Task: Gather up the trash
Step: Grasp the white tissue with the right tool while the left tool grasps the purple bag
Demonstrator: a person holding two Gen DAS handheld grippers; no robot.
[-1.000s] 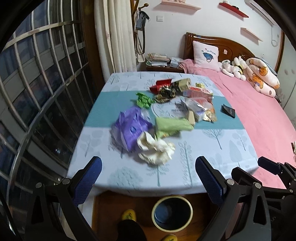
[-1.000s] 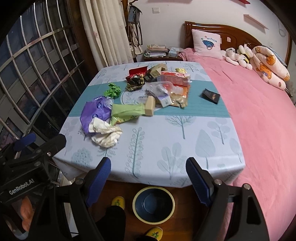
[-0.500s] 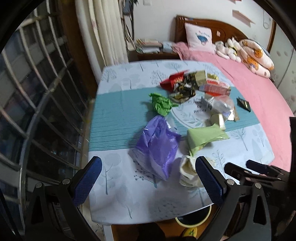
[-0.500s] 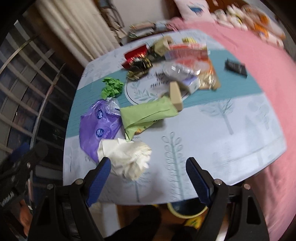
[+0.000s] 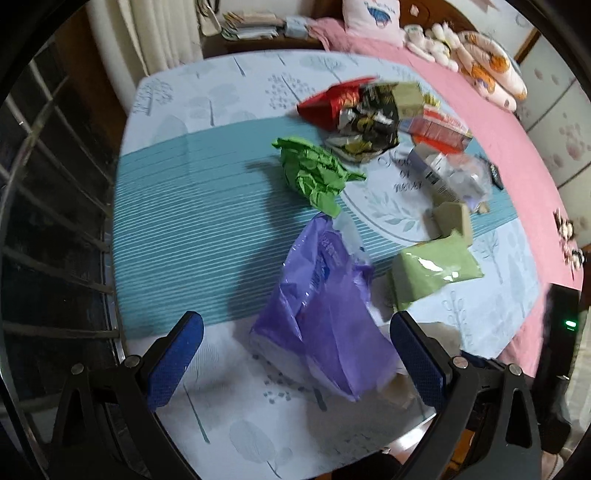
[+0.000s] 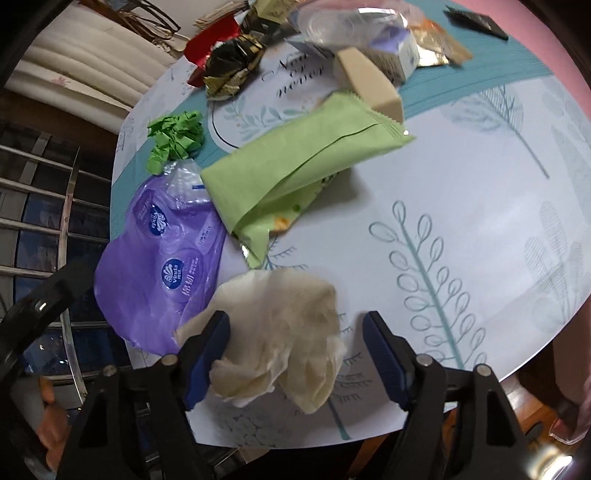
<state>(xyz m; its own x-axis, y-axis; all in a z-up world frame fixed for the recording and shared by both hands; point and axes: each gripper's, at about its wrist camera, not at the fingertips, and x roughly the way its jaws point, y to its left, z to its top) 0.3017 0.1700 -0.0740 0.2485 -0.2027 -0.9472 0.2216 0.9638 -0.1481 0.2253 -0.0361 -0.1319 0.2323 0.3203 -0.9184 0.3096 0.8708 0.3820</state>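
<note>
Right gripper at lower centre, jaws closing around crumpled white tissue, left pad touching it, left gripper wide, straddling purple bag, not gripping

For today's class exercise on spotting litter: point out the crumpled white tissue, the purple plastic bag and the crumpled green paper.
crumpled white tissue [image 6: 280,332], right wrist view, centre of the wad.
purple plastic bag [image 5: 325,317], left wrist view, middle of the film.
crumpled green paper [image 5: 314,171], left wrist view, centre of the crumple.

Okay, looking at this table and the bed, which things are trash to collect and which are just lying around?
Trash to collect:
crumpled white tissue wad
purple plastic tissue-pack wrapper
flat light green packet
crumpled green paper
black and gold foil wrapper

Just lying about:
stuffed toys
white pillow
stack of papers
</note>
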